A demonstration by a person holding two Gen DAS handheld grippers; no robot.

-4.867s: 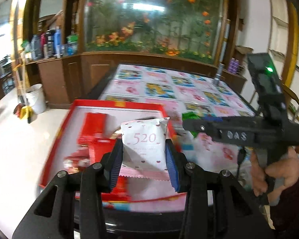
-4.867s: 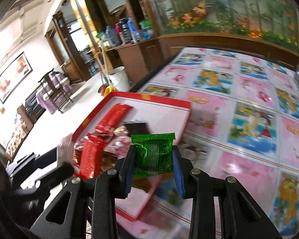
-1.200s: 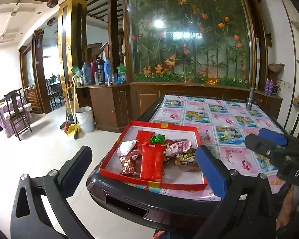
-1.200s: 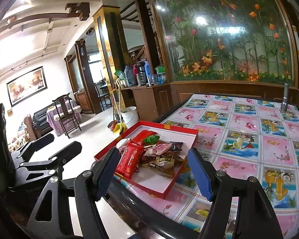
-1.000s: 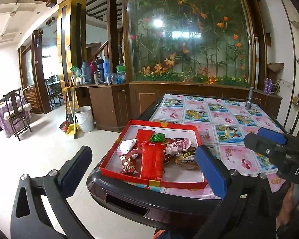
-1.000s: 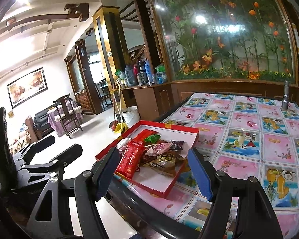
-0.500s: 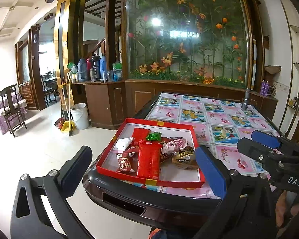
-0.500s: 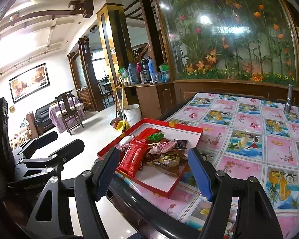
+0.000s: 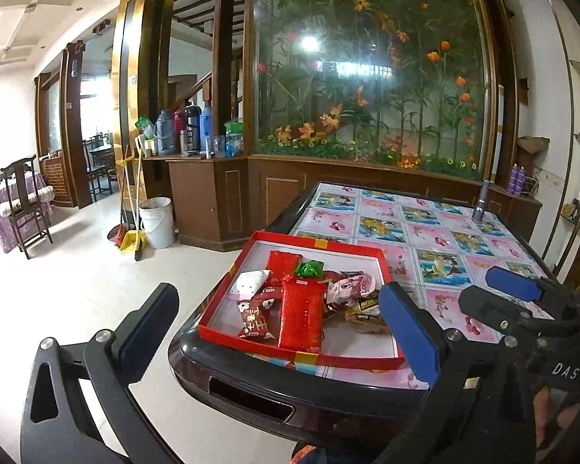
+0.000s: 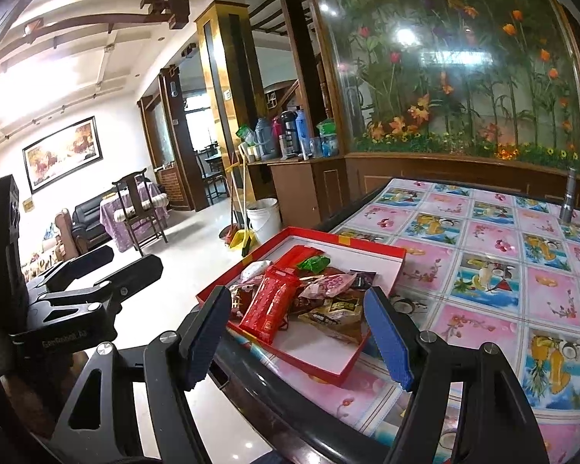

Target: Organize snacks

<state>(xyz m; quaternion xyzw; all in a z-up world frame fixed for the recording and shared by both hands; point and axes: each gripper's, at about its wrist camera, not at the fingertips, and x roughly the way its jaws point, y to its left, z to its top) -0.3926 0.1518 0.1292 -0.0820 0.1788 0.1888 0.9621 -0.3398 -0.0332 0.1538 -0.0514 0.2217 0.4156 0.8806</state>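
A shallow red tray [image 9: 228, 309] [image 10: 371, 247] sits at the near left corner of the table and holds a pile of snacks. A white "520" packet [image 9: 250, 281], a green packet [image 9: 309, 268] [image 10: 314, 263] and a long red packet [image 9: 301, 317] [image 10: 270, 303] lie in it with several others. My left gripper [image 9: 278, 321] is open and empty, held back from the table edge. My right gripper [image 10: 297, 334] is open and empty too, just short of the tray. It also shows in the left wrist view [image 9: 522, 297].
The table [image 10: 491, 255] wears a pink picture-patterned cloth. A metal flashlight [image 9: 482, 201] [image 10: 568, 193] stands at its far right. A white bucket [image 9: 157, 222] and dustpan stand on the floor at left. A wooden chair [image 9: 21, 201] stands further left.
Five seconds ago my left gripper held the white packet and my right the green one over the tray. Both packets now lie in the tray, and both grippers are open and drawn back.
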